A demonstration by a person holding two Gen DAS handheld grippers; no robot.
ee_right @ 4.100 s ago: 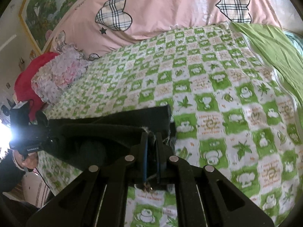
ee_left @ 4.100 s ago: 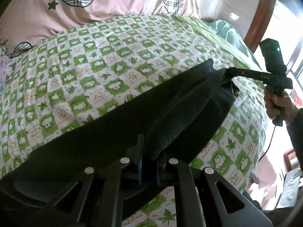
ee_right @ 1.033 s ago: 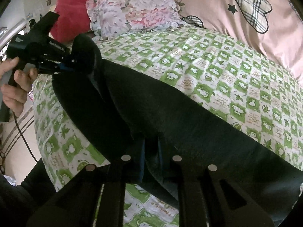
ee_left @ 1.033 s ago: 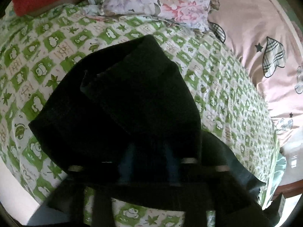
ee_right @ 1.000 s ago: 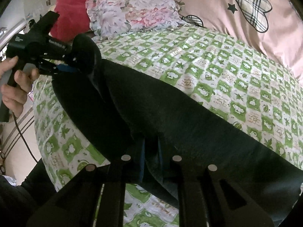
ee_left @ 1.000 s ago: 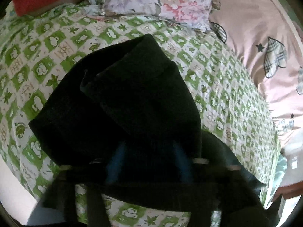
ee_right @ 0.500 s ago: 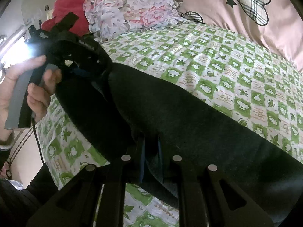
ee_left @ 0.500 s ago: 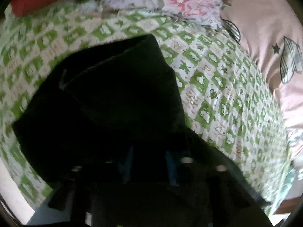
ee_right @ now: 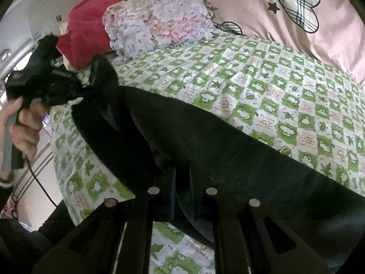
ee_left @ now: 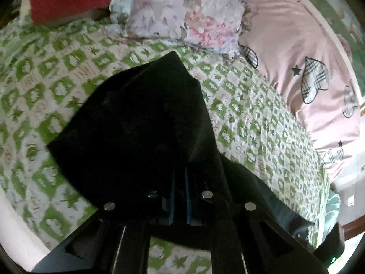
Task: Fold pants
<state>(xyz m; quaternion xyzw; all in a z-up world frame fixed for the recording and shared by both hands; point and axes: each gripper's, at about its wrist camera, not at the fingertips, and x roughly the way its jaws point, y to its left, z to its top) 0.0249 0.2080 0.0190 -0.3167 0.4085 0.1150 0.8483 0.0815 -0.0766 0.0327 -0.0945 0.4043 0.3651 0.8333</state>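
My black fabric pants point(ee_right: 205, 150) lie stretched across the green-and-white checked bedsheet point(ee_right: 285, 96), below the floral ruffled pillow point(ee_right: 157, 22). My left gripper point(ee_left: 180, 196) has its fingers point(ee_left: 171, 202) clenched on the pants' doubled end nearest that pillow. My right gripper point(ee_right: 182, 189) pinches the pants' near edge, farther from the pillow.

Both tongs are angled downward with jaws closed, the left tongs point(ee_left: 180, 194) gripped by a bare hand point(ee_right: 21, 125) at the far side, the right tongs point(ee_right: 182, 189) pinching pants point(ee_right: 205, 141).
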